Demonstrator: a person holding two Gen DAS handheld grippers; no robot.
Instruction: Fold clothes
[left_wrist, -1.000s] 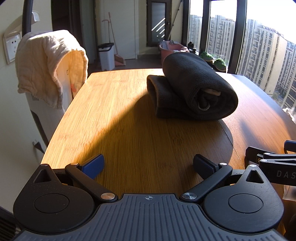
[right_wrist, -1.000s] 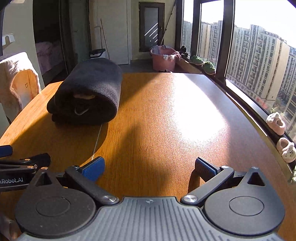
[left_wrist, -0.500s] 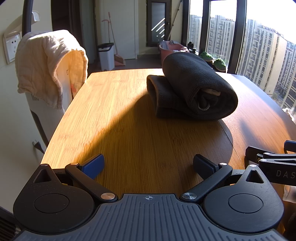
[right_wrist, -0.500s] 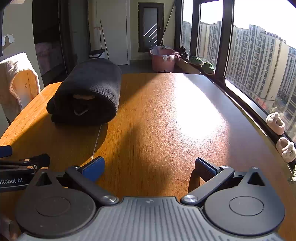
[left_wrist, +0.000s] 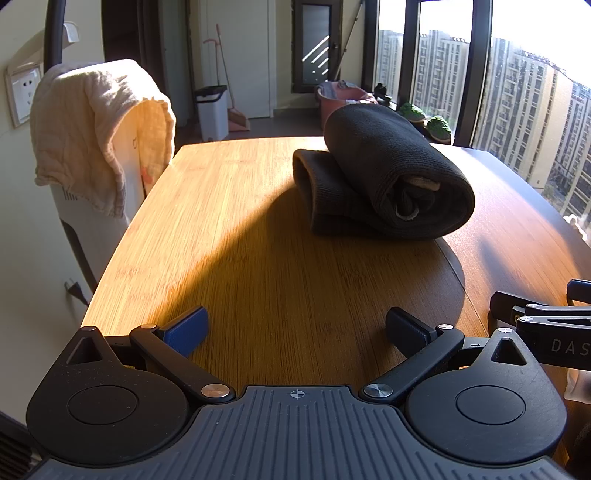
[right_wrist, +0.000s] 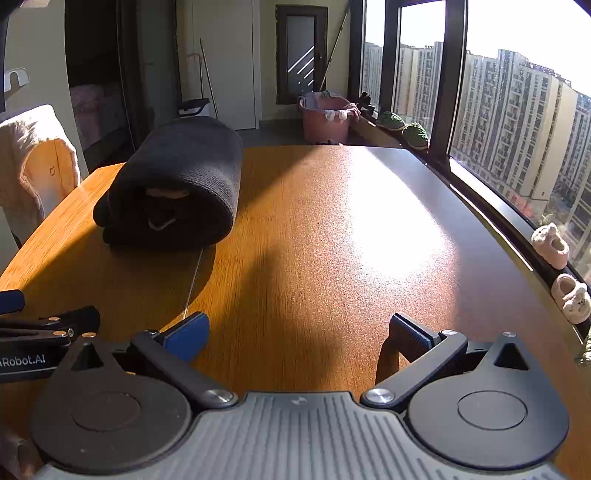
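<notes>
Across the middle of both views spreads the wooden table (left_wrist: 229, 258), sunlit at the left edge of the left wrist view and glaring white at centre right of the right wrist view. Beyond it, along the right side of each frame, tall windows (right_wrist: 509, 122) show apartment blocks. On the table, in the upper centre-right of the left wrist view, lies the dark rolled garment (left_wrist: 388, 177), a thick roll resting on a flatter folded layer, with a pale tag showing in its open end; the right wrist view has it at centre left (right_wrist: 173, 188). At upper left of the left wrist view a cream towel (left_wrist: 96, 125) hangs over a white chair back just beside the table edge. Farther back stand a white bin (left_wrist: 212, 112) and a pink basket (right_wrist: 325, 118). Small fuzzy slippers (right_wrist: 557, 269) sit on the sill at right.

Low in each frame, the left gripper (left_wrist: 295, 330) and the right gripper (right_wrist: 297, 332) hover above bare wood with jaws spread wide, gripping nothing, well apart from the garment. Nothing lies between them and the roll.
</notes>
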